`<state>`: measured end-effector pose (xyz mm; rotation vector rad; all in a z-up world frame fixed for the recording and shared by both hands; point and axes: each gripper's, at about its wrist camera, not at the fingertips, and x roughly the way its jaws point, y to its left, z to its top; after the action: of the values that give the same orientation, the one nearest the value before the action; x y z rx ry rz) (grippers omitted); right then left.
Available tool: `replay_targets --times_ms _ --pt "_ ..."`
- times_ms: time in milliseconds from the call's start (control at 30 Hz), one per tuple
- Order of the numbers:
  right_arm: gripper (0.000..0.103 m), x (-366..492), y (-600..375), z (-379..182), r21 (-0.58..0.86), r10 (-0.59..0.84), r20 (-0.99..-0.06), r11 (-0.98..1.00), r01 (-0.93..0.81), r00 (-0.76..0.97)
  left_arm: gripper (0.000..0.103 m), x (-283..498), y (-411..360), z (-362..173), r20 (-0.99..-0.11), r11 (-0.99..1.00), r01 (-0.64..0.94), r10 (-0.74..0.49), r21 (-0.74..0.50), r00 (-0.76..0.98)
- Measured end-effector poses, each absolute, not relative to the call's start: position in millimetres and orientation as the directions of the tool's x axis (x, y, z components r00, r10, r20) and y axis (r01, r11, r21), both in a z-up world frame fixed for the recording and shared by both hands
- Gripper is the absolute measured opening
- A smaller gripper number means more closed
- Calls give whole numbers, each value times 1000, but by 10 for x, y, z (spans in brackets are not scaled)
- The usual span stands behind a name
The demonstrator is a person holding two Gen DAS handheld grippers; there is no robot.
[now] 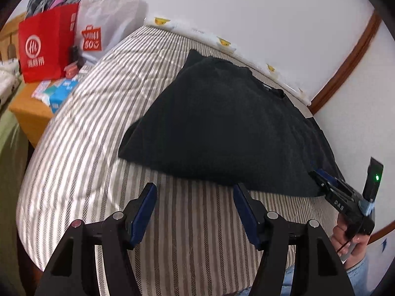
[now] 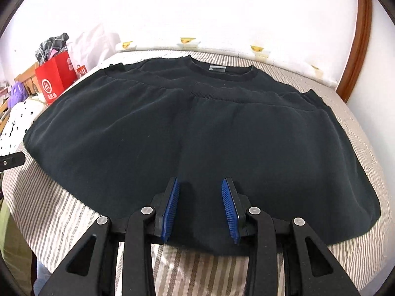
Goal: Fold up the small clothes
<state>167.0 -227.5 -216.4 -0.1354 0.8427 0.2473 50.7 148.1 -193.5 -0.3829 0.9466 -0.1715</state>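
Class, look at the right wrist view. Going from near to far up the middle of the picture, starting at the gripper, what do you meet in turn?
Right gripper, open → near hem of the black garment → its ribbed band → collar with grey label → striped bed cover → white pillow edge with yellow prints → white wall.

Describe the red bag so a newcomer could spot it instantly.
Start at the striped bed, where the black garment lies, and look past its far left corner to the wooden side table. The red paper bag stands upright there, stuffed with dark clothes. Unlike the white bag beside it, it is solid red with a white round logo.
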Motion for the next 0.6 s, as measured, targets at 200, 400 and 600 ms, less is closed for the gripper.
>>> replay_targets --times_ms 200,400,600 --pt "38 1412 -2303 -2178 -46 175 -721 953 -299 670 62 534 1544 -2045 -701 864 -48 -372 -501 609" --pt "38 1299 -2513 -2114 23 253 -716 940 -340 651 64 634 1525 -2101 -670 839 -68 -378 -539 639" --pt "39 1297 -2821 -2055 45 223 -712 961 -274 666 65 809 1548 -2148 -643 801 -114 -376 -587 667"
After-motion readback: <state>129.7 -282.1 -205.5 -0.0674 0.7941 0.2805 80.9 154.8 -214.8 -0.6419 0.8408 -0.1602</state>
